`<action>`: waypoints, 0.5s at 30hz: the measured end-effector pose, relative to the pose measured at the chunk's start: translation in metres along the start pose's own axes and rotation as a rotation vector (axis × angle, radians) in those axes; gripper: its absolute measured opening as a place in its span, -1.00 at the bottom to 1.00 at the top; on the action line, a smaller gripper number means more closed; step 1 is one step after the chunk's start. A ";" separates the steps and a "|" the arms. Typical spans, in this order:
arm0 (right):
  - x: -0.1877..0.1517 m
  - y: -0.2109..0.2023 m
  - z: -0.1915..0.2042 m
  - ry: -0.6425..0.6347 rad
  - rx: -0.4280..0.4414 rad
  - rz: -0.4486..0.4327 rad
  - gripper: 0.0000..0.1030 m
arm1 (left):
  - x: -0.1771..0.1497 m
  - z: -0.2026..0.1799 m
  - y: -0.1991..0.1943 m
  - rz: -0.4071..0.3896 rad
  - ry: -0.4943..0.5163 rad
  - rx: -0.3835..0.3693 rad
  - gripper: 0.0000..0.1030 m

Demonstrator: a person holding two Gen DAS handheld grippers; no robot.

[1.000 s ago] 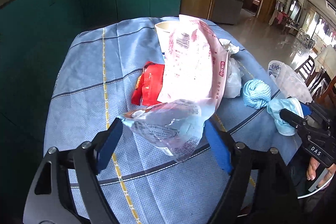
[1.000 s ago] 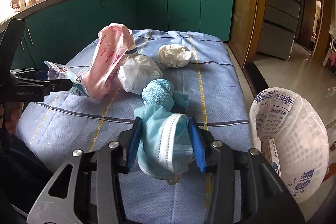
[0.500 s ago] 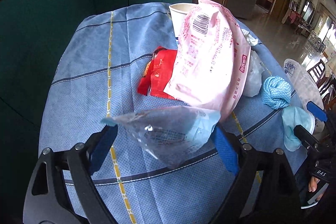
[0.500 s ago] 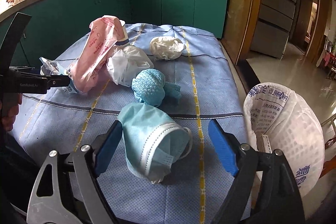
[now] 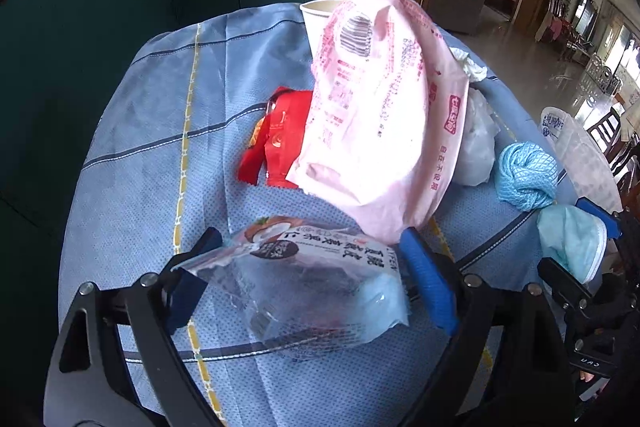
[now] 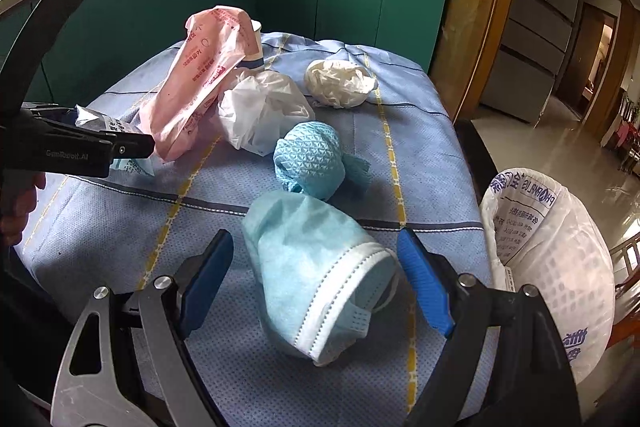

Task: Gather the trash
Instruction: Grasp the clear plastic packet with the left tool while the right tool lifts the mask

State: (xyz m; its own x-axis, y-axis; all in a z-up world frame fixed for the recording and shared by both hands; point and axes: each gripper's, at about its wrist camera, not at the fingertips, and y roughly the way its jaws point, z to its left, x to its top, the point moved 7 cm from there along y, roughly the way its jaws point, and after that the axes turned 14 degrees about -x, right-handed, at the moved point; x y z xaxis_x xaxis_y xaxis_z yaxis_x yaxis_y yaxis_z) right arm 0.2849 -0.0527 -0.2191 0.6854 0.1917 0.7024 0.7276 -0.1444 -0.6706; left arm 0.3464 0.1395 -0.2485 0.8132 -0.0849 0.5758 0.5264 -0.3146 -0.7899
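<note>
The left gripper [image 5: 310,275] stands spread around a clear wrapper [image 5: 304,283] at lower centre, perhaps touching it. A pink bag [image 5: 380,123] crowds just behind. The right gripper [image 6: 316,283] gapes around a blue mask [image 6: 316,275]; the trash bag [image 6: 560,259] waits lower right.

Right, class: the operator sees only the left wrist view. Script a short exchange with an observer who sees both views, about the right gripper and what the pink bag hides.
Operator: Is the right gripper shut on the mask?
Observer: No. The right gripper is open, and the face mask lies on the cloth between its spread fingers.
Operator: What does the pink bag hide of the cup?
Observer: Beside the pink bag, the paper cup shows a dark blue band at its base.
</note>
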 end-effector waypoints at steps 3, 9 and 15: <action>0.000 0.001 0.003 -0.005 -0.005 -0.004 0.59 | -0.003 0.005 0.004 0.019 -0.016 -0.001 0.75; -0.001 0.002 0.001 0.015 0.022 0.007 0.07 | -0.005 0.005 0.000 0.014 -0.003 -0.011 0.42; 0.004 -0.007 -0.007 0.052 0.046 -0.012 -0.25 | 0.005 0.013 -0.026 -0.065 -0.021 0.021 0.37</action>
State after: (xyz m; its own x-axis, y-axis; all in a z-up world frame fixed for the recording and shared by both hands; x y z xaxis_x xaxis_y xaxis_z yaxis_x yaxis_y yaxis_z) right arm 0.2827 -0.0576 -0.2102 0.6783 0.1426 0.7208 0.7343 -0.0978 -0.6717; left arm 0.3401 0.1597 -0.2284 0.7821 -0.0446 0.6216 0.5834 -0.2985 -0.7554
